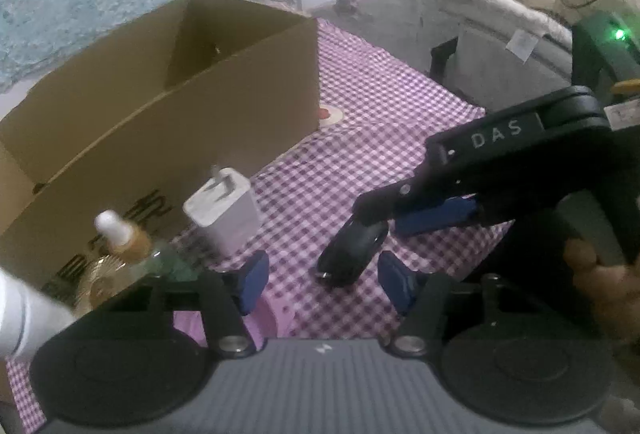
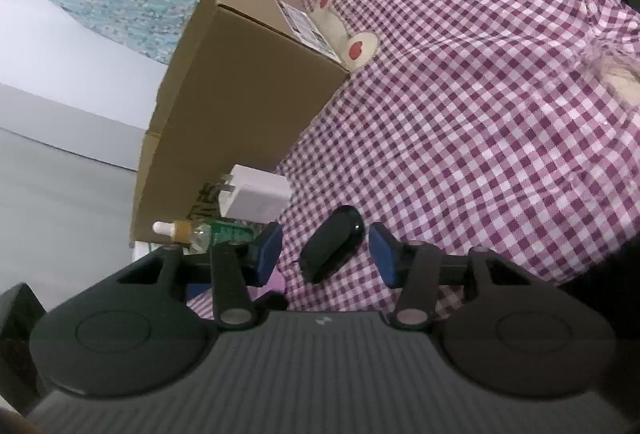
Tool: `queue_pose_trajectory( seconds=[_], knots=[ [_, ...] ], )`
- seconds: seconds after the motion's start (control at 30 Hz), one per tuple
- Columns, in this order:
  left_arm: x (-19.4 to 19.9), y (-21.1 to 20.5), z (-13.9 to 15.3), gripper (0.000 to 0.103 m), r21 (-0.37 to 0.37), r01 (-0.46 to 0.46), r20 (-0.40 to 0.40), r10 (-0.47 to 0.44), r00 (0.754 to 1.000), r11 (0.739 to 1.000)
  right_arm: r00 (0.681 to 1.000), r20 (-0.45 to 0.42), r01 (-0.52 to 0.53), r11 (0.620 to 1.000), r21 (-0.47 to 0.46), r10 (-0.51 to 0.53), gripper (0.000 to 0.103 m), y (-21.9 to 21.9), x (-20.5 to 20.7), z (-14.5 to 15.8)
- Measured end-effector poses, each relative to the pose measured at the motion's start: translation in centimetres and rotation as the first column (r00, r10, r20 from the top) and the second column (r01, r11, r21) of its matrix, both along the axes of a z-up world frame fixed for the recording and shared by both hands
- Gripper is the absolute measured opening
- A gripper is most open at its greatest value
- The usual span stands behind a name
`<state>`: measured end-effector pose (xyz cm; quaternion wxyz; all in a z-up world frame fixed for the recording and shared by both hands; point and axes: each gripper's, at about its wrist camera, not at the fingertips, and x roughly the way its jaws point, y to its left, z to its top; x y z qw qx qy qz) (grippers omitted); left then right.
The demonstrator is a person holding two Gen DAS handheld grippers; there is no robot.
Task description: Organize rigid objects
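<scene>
Purple-and-white checked cloth (image 2: 480,114) is covering the work surface; an open brown cardboard box (image 1: 168,122) is the landmark. I am bracketing a glossy black oval plastic object (image 2: 332,244), lying on the cloth in front of the box, with my right gripper (image 2: 326,254), jaws spread and apparently not touching it. My left gripper (image 1: 324,282) is waiting with jaws apart, near the same object. A white square plug-in charger (image 1: 222,210) and a small white-capped amber bottle (image 1: 124,234) are resting against the box front. Risk: the smooth shell squirting out if I close off-centre; both grippers colliding.
</scene>
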<state>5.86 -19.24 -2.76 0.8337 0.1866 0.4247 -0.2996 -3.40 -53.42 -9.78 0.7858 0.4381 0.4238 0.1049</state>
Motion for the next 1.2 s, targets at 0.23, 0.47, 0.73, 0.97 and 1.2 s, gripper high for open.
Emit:
queue_pose_trajectory(
  seconds=[0.23, 0.47, 0.73, 0.97, 1.2],
  knots=[
    [1.1, -1.7, -1.3, 0.035, 0.001, -0.003, -0.08, 0.003, 0.997, 1.0, 1.0, 0.008, 0.003, 1.0, 0.03, -0.004, 0.037, 1.1, 3.1, -1.0],
    [0.9, -2.0, -2.0, 0.035, 0.002, 0.013, -0.121, -0.013, 0.993, 1.0, 1.0, 0.018, -0.012, 0.999, 0.052, 0.011, 0.034, 1.5, 4.5, -1.7],
    [1.6, -2.4, -2.3, 0.044, 0.008, -0.001, -0.106, 0.002, 0.994, 1.0, 0.999, 0.021, -0.047, 0.999, 0.01, 0.046, 0.034, 2.3, 4.9, -1.4],
    [1.6, -2.4, -2.5, 0.043, 0.003, -0.001, -0.062, 0.001, 0.998, 1.0, 0.995, 0.029, -0.094, 0.996, 0.005, 0.094, 0.028, 4.3, 5.5, -1.7],
    [1.4, -1.6, -2.1, 0.03, -0.025, -0.006, -0.057, 0.005, 0.998, 1.0, 0.993, 0.053, -0.104, 0.994, -0.039, 0.106, 0.02, 5.3, 5.4, -0.9]
  ],
)
